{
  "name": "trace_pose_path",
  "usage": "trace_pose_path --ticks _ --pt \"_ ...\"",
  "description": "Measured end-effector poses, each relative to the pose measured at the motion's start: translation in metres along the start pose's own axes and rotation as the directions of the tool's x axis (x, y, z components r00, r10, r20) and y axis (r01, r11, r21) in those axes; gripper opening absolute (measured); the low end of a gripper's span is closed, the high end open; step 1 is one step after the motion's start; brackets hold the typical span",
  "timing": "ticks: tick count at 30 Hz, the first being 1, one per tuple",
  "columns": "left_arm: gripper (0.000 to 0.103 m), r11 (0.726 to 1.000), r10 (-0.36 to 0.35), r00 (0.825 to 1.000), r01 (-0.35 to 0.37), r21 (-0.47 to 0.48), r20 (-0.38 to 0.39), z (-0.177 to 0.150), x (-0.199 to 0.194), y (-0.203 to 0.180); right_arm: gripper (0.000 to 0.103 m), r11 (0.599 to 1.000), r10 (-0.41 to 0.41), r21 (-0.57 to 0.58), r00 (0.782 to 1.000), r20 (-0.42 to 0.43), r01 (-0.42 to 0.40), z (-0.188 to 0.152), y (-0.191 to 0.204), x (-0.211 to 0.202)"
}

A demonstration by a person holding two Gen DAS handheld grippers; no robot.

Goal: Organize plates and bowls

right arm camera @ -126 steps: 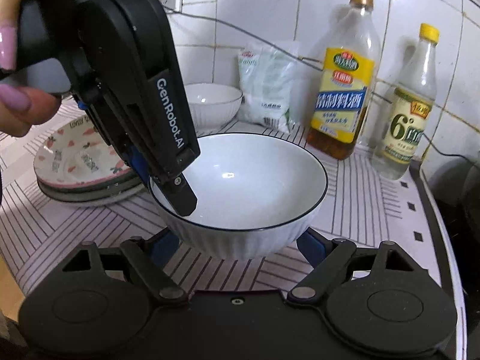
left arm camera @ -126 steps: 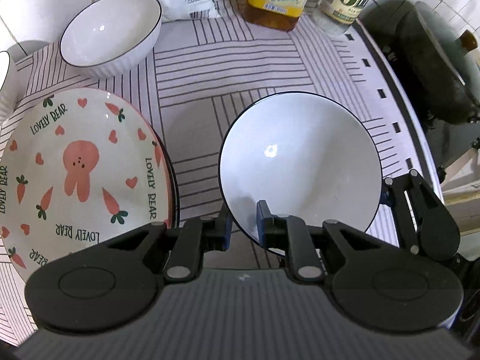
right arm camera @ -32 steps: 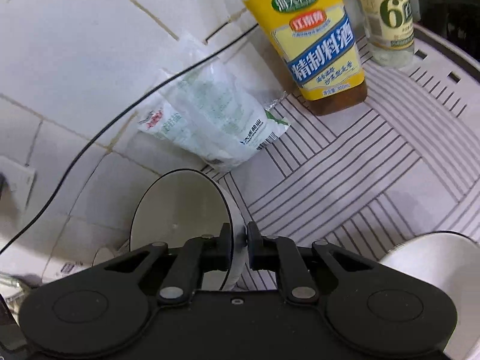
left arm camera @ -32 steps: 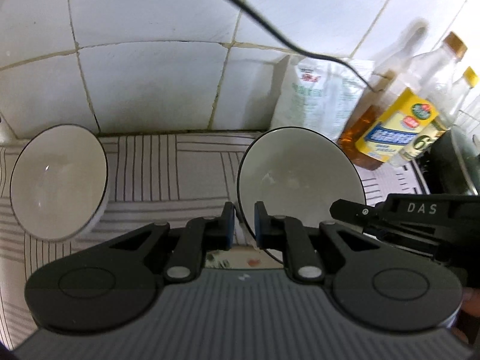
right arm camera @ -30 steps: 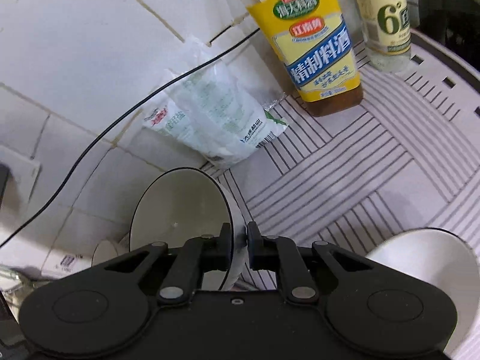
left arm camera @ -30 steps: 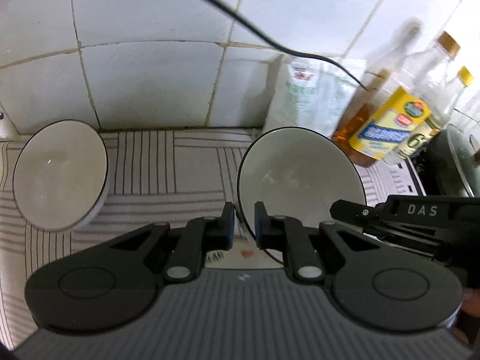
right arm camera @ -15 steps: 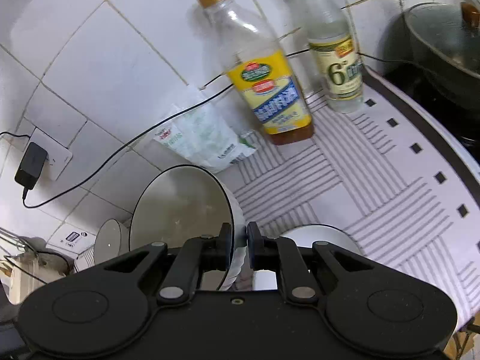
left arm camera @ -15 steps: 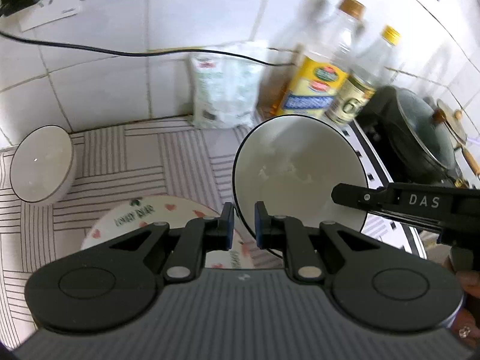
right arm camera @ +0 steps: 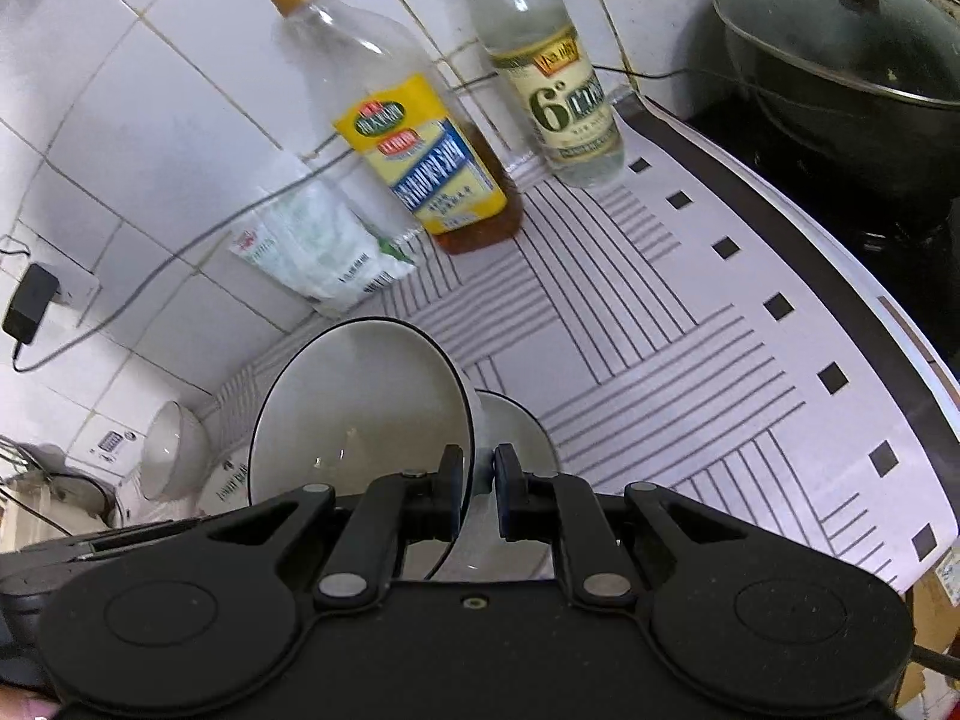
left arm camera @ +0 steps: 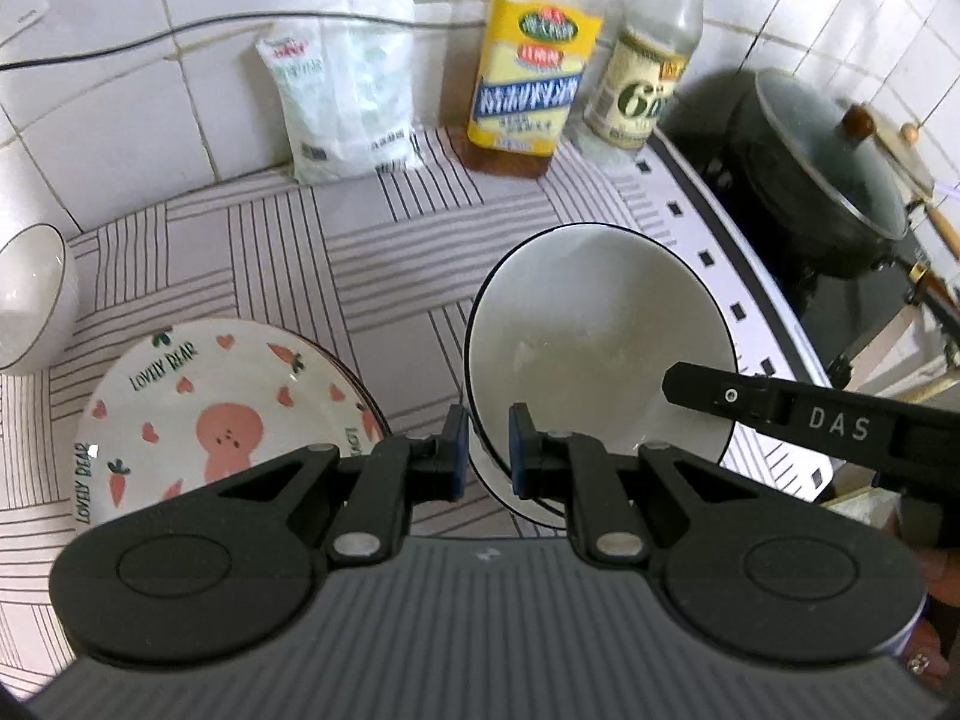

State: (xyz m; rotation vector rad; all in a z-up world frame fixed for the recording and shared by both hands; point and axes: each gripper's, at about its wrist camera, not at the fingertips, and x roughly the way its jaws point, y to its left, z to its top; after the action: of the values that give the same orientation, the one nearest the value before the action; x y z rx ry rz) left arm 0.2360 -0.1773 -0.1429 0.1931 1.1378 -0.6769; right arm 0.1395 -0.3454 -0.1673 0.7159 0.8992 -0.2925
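Two bottles (left arm camera: 528, 90) | striped mat (left arm camera: 372, 252) | white-tiled wall (left arm camera: 210, 30) | pot (left arm camera: 822, 168)

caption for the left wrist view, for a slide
Left gripper pinches a white bowl by its rim above the striped mat, beside the bunny plate.

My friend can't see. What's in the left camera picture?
The left tongs pinch the rim of a white bowl, tipped up above a striped mat. A bunny plate lies to its left, with two bottles and a dark pot behind.
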Motion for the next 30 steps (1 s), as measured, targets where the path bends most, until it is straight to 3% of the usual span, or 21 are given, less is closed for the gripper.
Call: trace_pose_path --ticks 9,15,21,27,30 --pt "0.012 0.999 0.026 0.996 -0.028 -0.028 -0.084 -0.001 0.015 -0.005 0.014 0.994 -0.011 -0.111 1.0 -0.025 0.008 -0.001 -0.004 0.008" --pt "0.012 0.998 0.038 0.984 -0.047 -0.051 -0.175 0.005 0.029 -0.007 0.014 0.972 -0.051 -0.232 0.998 -0.021 0.045 -0.003 0.002 0.012" --pt "0.011 0.995 0.062 0.975 -0.076 -0.06 -0.214 0.002 0.037 -0.009 0.015 0.902 -0.117 -0.419 0.993 0.005 0.108 -0.013 0.016 0.018" --pt "0.014 0.991 0.063 0.976 -0.086 -0.104 -0.207 0.004 0.038 -0.006 0.019 0.83 -0.142 -0.537 0.988 0.053 0.148 -0.018 0.025 0.021" --pt "0.02 0.989 0.036 0.979 -0.064 -0.137 -0.202 0.006 0.032 -0.004 0.019 0.818 -0.156 -0.553 0.986 0.056 0.16 -0.017 0.026 0.021"
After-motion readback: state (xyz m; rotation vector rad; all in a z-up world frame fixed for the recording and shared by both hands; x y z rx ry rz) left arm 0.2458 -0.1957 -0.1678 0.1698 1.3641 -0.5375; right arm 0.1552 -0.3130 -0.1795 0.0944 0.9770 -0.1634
